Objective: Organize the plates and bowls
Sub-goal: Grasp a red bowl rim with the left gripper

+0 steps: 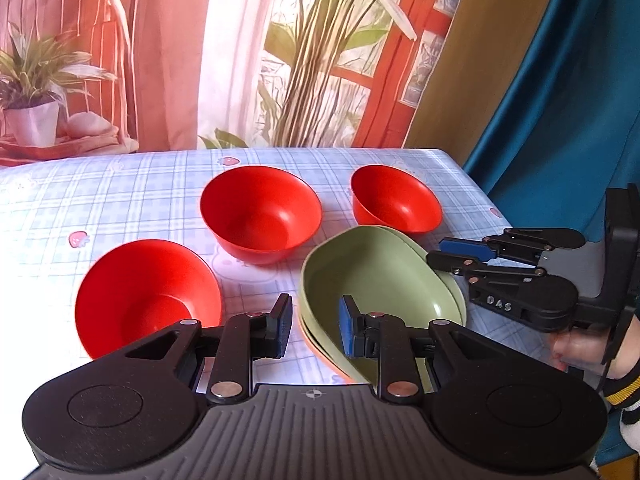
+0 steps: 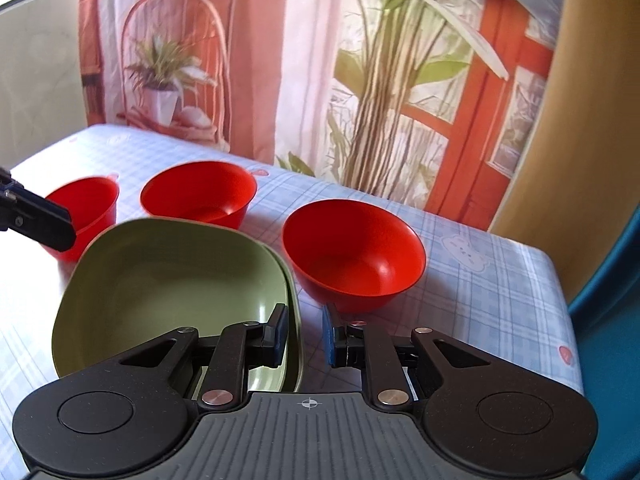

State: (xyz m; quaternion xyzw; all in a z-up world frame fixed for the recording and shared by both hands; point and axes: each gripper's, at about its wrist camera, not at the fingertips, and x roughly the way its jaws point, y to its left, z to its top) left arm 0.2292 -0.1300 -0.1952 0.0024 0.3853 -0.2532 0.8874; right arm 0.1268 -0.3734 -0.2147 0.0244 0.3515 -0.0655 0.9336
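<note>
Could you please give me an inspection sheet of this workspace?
Surface: table under a blue checked cloth.
Job's things: three red bowls, upright and apart: near bowl, middle bowl, far bowl; green plates stacked, tilted, on an orange plate.
Clutter: nothing seen.
Grippers: left gripper open over the stack's near edge; right gripper open, one finger over the plate rim, nothing held.
Cables: nothing seen.
Surroundings: printed backdrop behind, teal curtain beside.
</note>
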